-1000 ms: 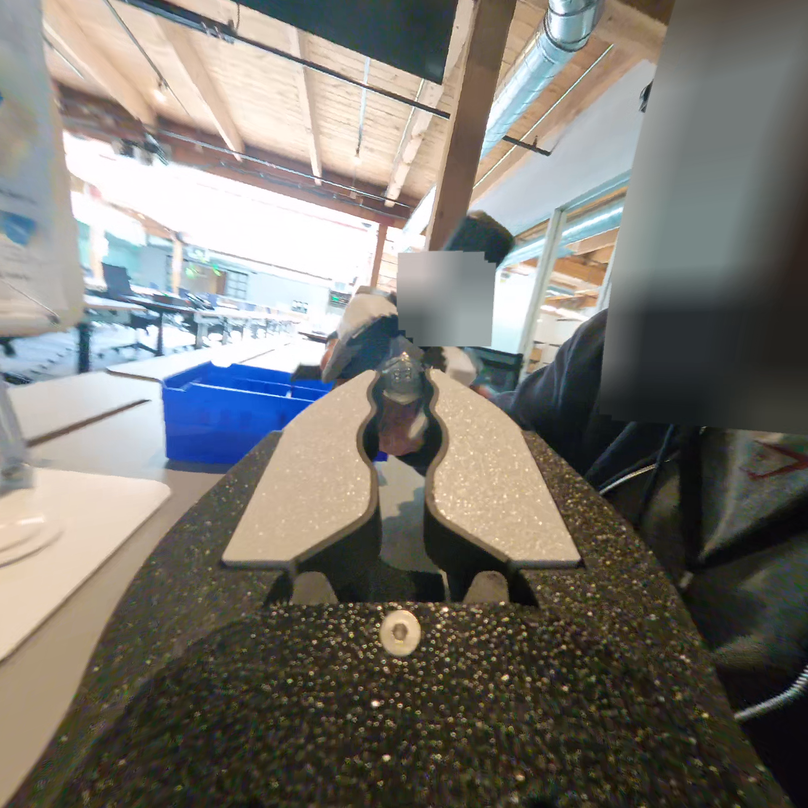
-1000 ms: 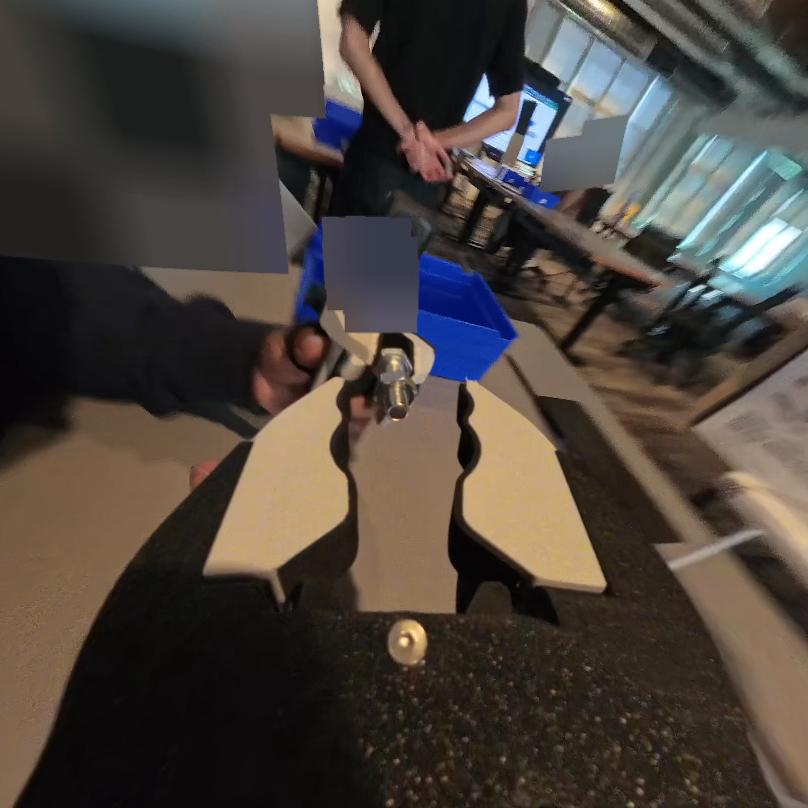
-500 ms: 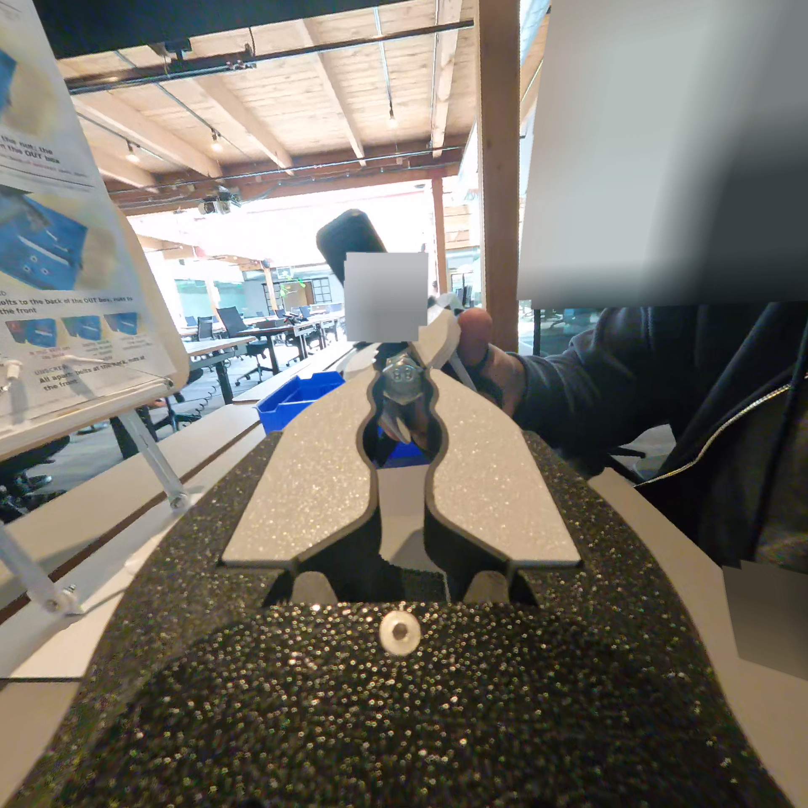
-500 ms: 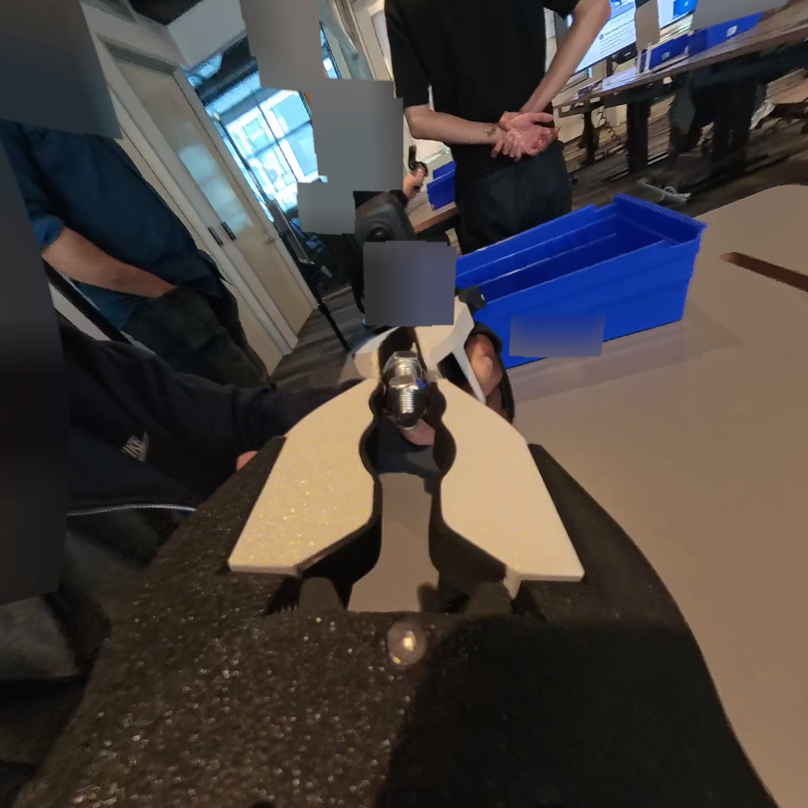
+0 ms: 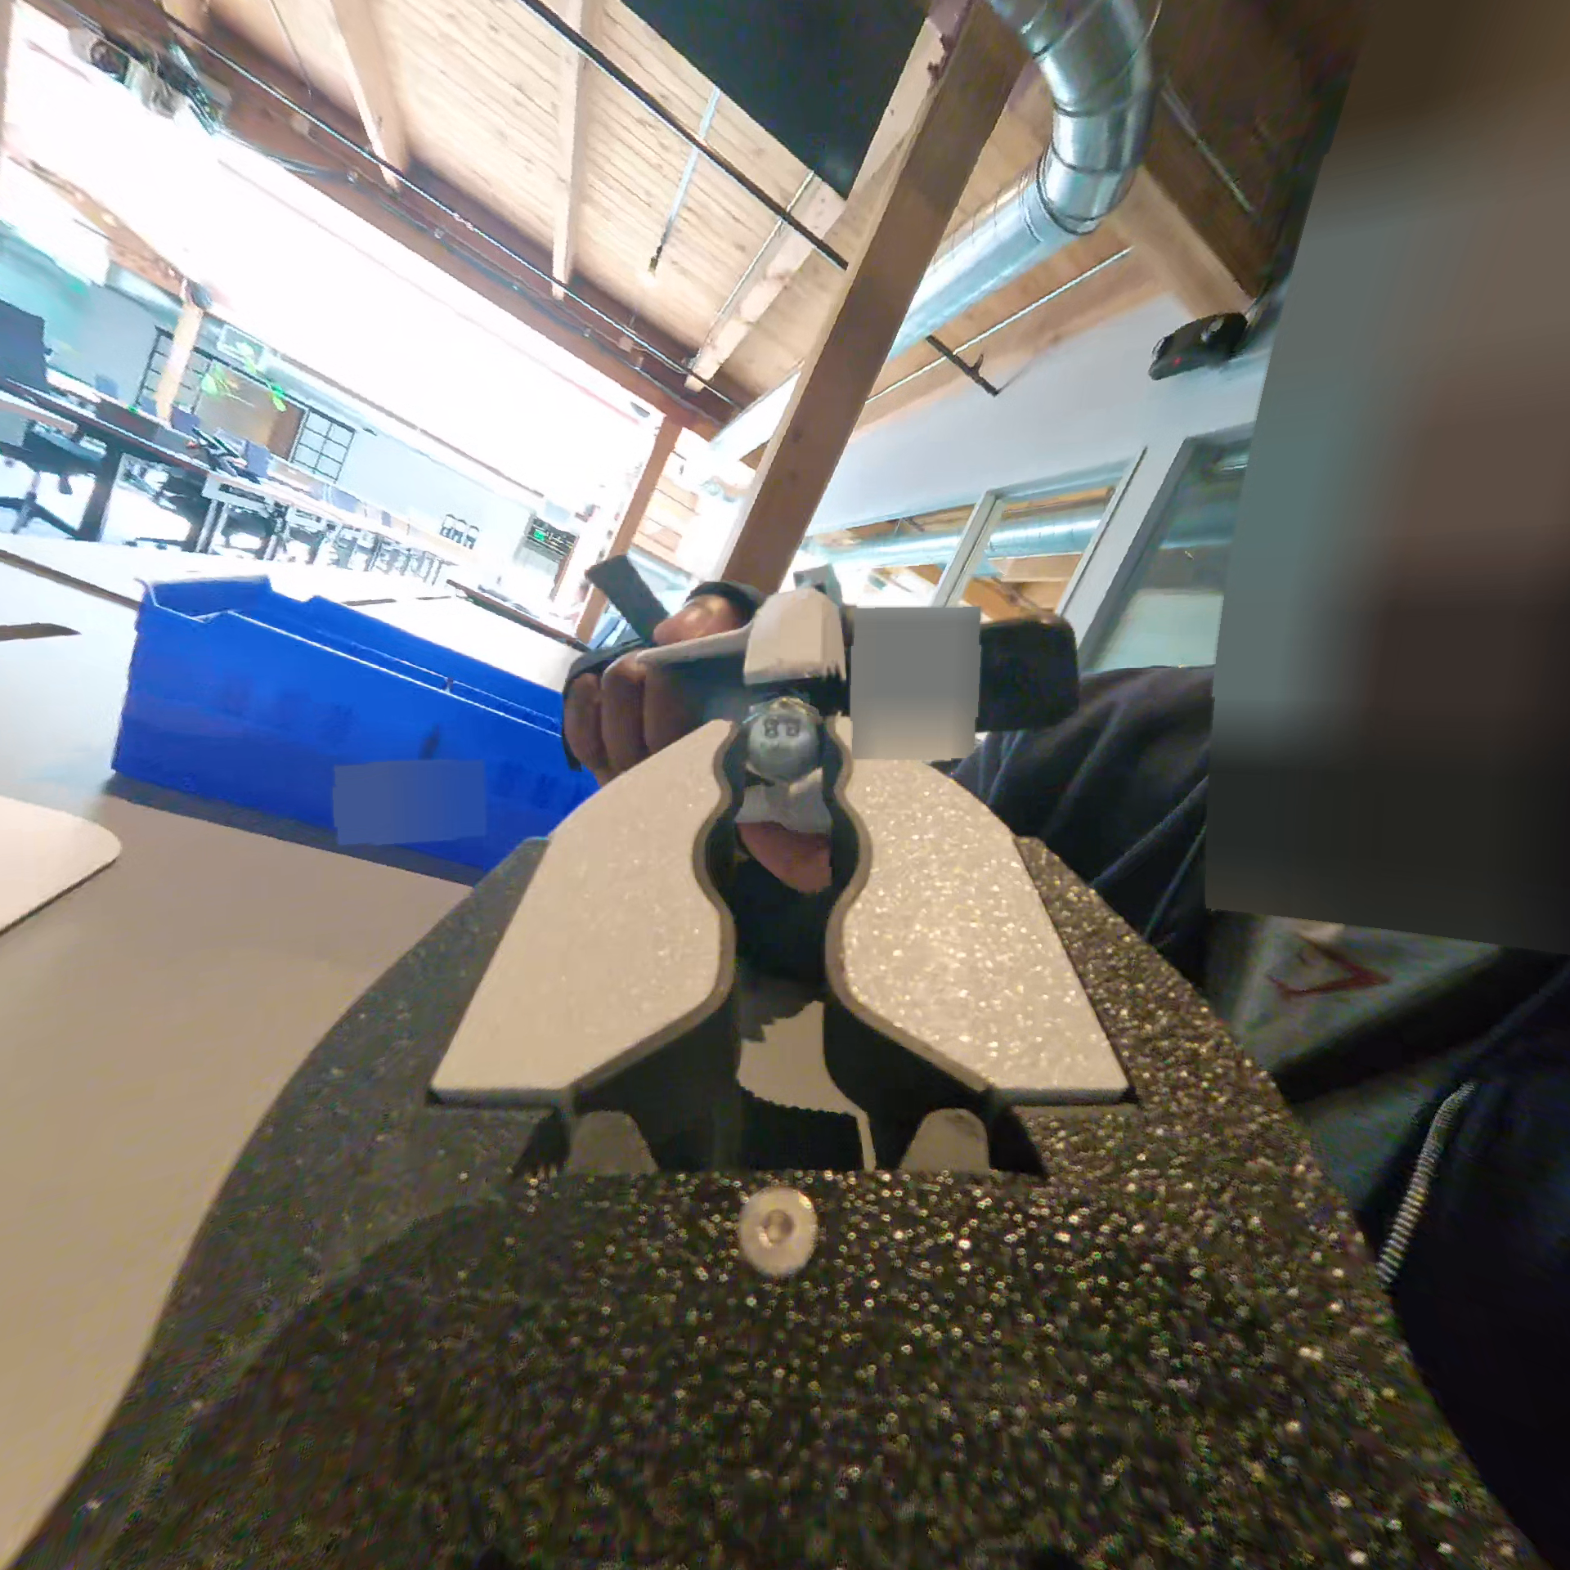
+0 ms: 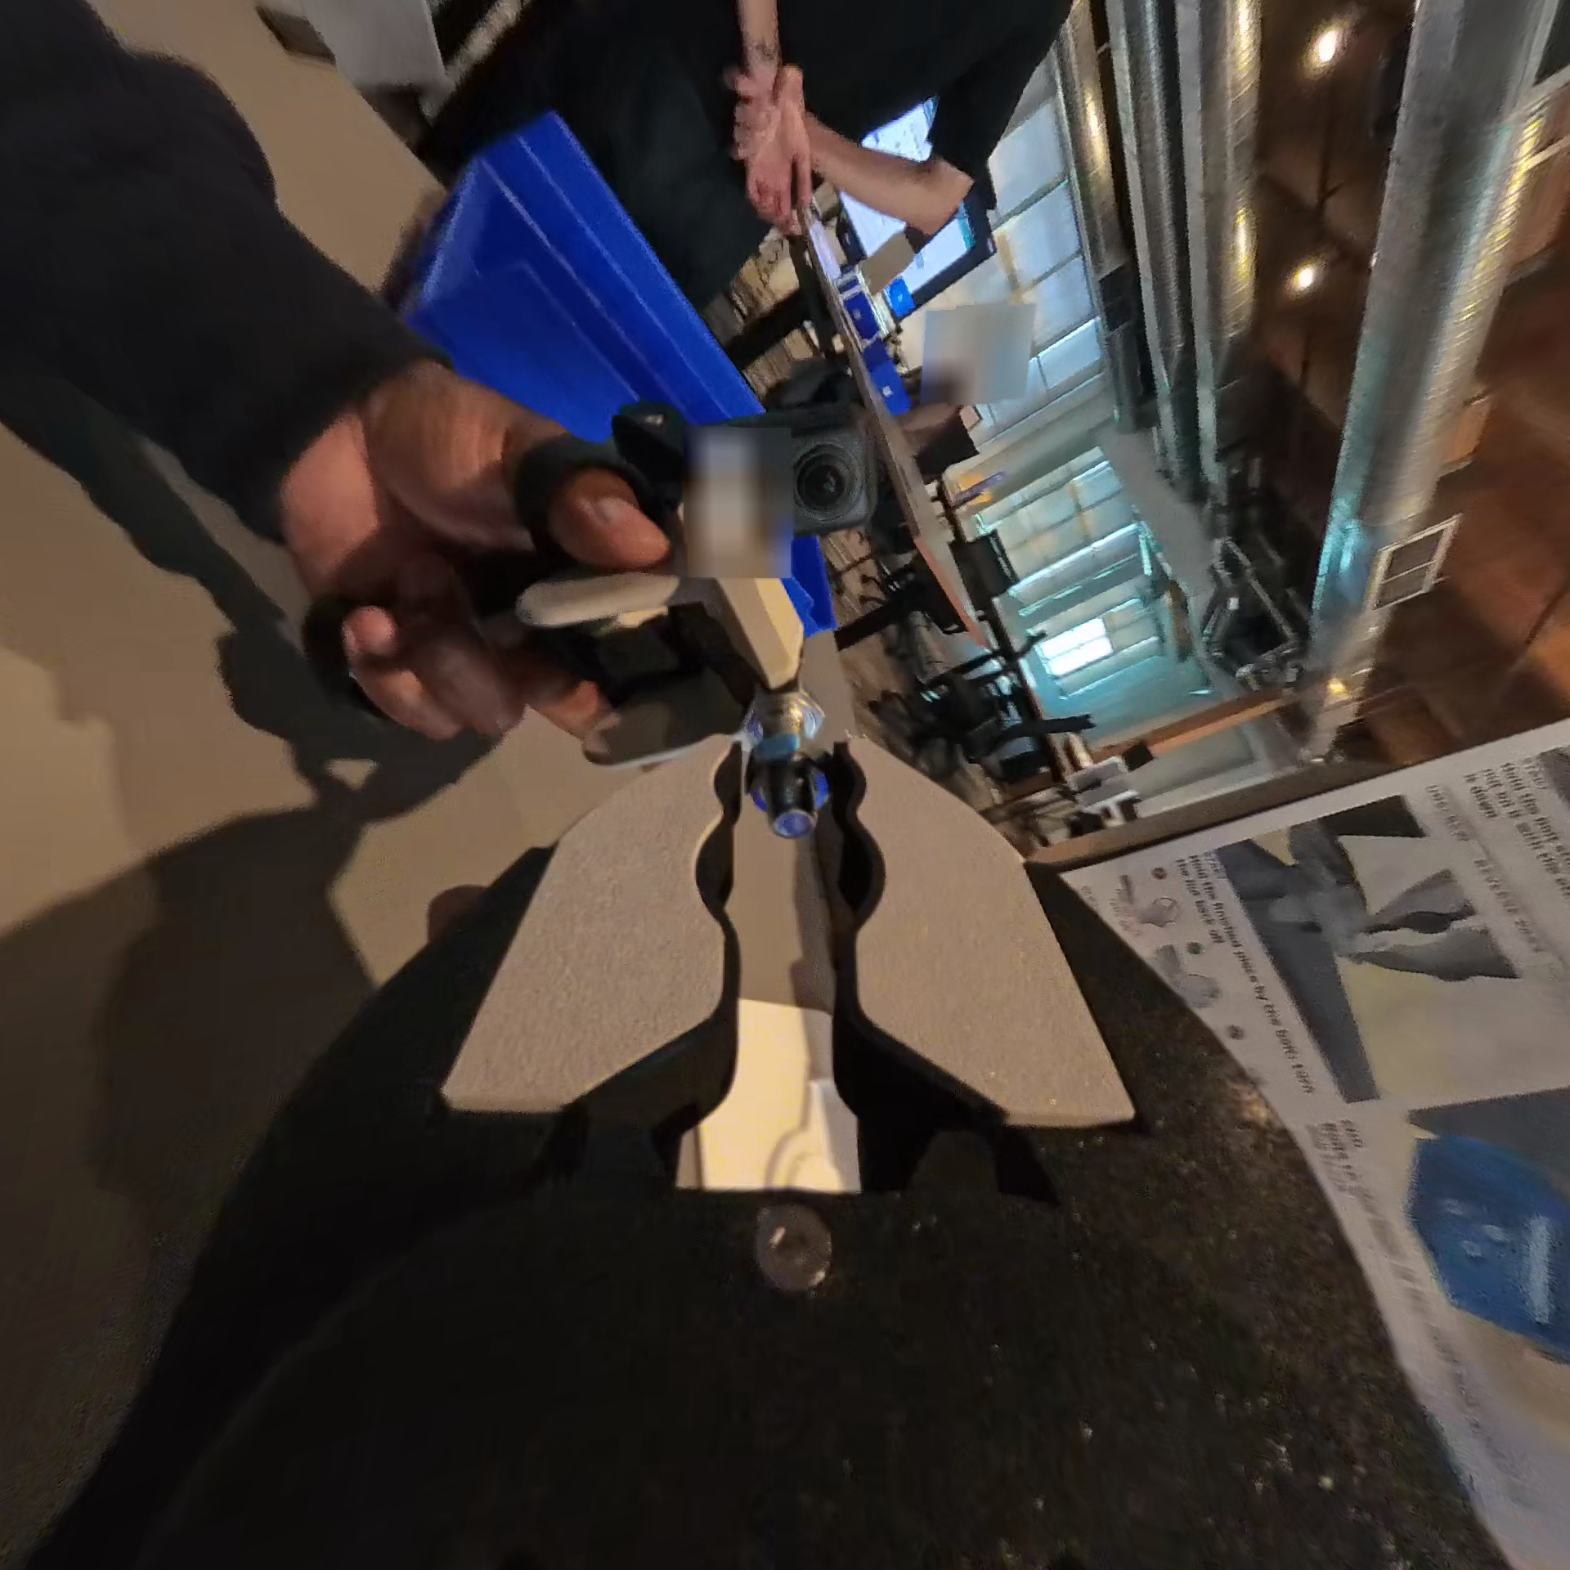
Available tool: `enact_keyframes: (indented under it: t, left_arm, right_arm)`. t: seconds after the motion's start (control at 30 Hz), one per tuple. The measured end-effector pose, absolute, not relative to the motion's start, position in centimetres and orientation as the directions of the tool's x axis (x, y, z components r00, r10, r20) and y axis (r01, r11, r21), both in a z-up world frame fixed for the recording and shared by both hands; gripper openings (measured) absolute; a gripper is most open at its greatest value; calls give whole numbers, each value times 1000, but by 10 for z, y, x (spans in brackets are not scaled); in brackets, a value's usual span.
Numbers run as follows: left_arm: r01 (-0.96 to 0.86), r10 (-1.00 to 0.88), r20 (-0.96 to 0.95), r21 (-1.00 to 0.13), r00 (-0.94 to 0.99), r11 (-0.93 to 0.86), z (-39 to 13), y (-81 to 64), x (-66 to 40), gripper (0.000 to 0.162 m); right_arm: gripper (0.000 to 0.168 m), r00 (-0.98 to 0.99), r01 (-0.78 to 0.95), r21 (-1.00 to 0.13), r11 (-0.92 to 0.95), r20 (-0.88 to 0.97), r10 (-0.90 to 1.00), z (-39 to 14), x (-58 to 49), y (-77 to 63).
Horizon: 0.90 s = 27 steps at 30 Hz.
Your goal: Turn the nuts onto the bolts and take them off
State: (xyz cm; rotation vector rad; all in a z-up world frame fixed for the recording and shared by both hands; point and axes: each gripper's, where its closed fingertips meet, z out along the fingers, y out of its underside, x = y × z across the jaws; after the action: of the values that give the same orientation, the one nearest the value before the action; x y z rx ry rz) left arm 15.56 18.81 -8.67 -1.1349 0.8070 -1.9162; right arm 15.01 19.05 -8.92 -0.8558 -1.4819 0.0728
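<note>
In the left wrist view my left gripper is shut on the head of a silver bolt, held in the air above the table. One of my right gripper's fingers shows just beyond it, held by a hand. In the right wrist view my right gripper is shut on the nut, which sits on the bolt's thread. The bolt's end points toward the camera. The left gripper's fingers hold the bolt head from the far side. The view is rolled strongly sideways.
A blue bin stands on the grey table behind the grippers; it also shows in the right wrist view. A white mat lies at the left. A printed instruction sheet stands at the right. A person stands beyond the bin. My two grippers' fingertips are within a few centimetres of each other.
My right gripper, open a second ago, has shut on the nut and rolled sideways with it. My left gripper has kept its hold on the bolt head while tilting.
</note>
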Motion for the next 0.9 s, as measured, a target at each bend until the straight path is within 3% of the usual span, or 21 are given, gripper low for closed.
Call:
enact_keyframes:
  t: [0.1,0.23,0.37,0.5,0.7,0.8,0.9]
  left_arm:
    - [297,-903,357,-859,-240,-418,-85,189,156,16]
    - [316,-977,188,-925,-103,-211,-77,188,152,16]
    - [320,-999,49,-946,11,-43,-71,187,148,16]
    - [343,-999,-24,-939,45,38,-64,183,144,16]
    - [296,-996,-75,-951,44,85,-67,178,148,16]
    - [304,-999,-29,-952,22,34,-69,180,149,16]
    - [319,-994,90,-942,-55,-103,-72,182,151,16]
  right_arm:
    - [36,177,327,-745,582,653,736,-84,148,187]
    - [49,162,140,-969,203,225,961,-67,148,188]
    - [49,35,75,-985,-155,-152,988,-64,145,182]
    - [46,-26,65,-938,-340,-342,939,-67,142,179]
    - [18,-73,59,-931,-360,-364,929,-70,141,175]
    - [18,-29,90,-968,-232,-236,971,-73,142,178]
    - [18,51,149,-989,13,21,998,-77,144,183]
